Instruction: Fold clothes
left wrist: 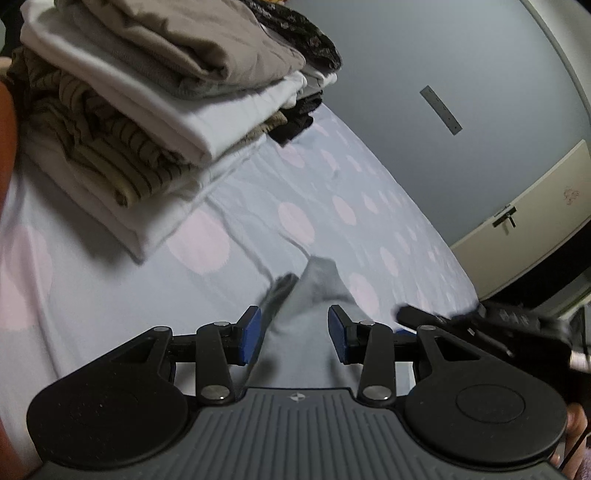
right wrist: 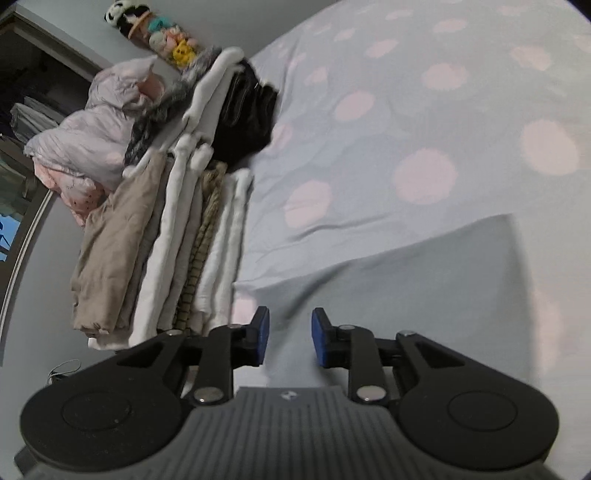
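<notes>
Left tongs (left wrist: 294, 334) open, blue pads spread, with a fold of the grey garment (left wrist: 314, 314) rising between the pads — cloth does not touch either pad clearly, so nothing is clamped. Right tongs (right wrist: 287, 338) also open, narrower gap, pads hovering over the same grey garment (right wrist: 424, 280); no grip on it. In the left wrist view the right tongs (left wrist: 400, 314) show blurred at the far right, just beside the garment.

Grey garment lies on the bed (right wrist: 424, 110), on the dotted bedsheet (left wrist: 314, 206), near the bed's edge closest to the cameras. One part lies flat with a straight folded edge in the right wrist view; another part is bunched up in a ridge in the left wrist view.

Stack of folded clothes (left wrist: 147, 92) sits on the bed near its far edge — tan piece on top, white below, striped olive one, more white underneath. Same stack (right wrist: 177, 240) in the right wrist view, with a black garment (right wrist: 243, 114) beside it and a pale duvet (right wrist: 96, 129) beyond. Plush toys (right wrist: 159, 29) against the wall.
</notes>
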{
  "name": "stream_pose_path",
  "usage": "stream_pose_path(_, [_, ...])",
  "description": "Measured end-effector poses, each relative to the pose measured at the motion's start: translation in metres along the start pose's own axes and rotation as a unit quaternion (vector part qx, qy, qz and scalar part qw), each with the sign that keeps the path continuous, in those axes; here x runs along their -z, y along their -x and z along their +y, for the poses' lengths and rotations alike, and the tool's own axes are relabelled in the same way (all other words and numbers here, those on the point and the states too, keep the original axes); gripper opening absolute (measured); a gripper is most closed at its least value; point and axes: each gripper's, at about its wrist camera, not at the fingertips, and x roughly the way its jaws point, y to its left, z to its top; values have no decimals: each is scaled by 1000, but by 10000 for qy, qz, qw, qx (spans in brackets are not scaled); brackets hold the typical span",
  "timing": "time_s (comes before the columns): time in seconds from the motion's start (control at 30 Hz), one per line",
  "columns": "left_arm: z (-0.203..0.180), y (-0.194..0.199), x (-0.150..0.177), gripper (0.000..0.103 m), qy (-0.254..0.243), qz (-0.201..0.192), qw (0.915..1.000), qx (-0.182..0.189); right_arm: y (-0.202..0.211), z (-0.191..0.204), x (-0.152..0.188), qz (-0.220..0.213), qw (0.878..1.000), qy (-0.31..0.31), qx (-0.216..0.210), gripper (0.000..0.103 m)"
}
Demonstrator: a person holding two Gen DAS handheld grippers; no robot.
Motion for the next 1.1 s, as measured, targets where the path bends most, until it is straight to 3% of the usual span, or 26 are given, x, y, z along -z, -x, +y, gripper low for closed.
stream_pose_path(0.1, [-3, 2, 8, 46, -34, 161, 9998, -144, 33, -27, 7, -225, 9995, 52, 196, 30])
stream_pose_path(0.23, [-10, 0, 20, 46, -231, 447, 9969, -597, 71, -67, 20, -363, 9984, -134, 408, 33])
stream_pose_path(0.47, [-5, -15, 36, 46, -94, 1122, 9901, -835, 92, -95, 59, 154, 9969, 159, 755, 38])
stream_pose_path(0.53, [-2, -20, 38, 39, -23, 1266, 9886, -811, 89, -92, 71, 407, 9945, 461, 851, 40])
stream_pose_path(0.6, [-5, -19, 38, 18, -60, 1233, 9898, -713, 82, -85, 83, 621, 9900, 828, 962, 40])
stream_pose_path(0.67, [-11, -14, 38, 11, -174, 1121, 9914, -656, 77, -79, 95, 770, 9844, 1195, 1041, 41])
stream_pose_path(0.8, [-40, 1, 30, 9, -668, 720, 9942, -437, 72, -70, 105, 769, 9779, 1613, 1087, 45])
stream_pose_path(1.0, [-96, 10, 2, 8, -1452, 432, 9883, -182, 66, -59, 102, 520, 9777, 1624, 1221, 48])
stream_pose_path(1.1, [-119, 10, -11, 8, -1669, 428, 9850, -49, 60, -50, 100, 327, 9790, 1531, 1307, 60])
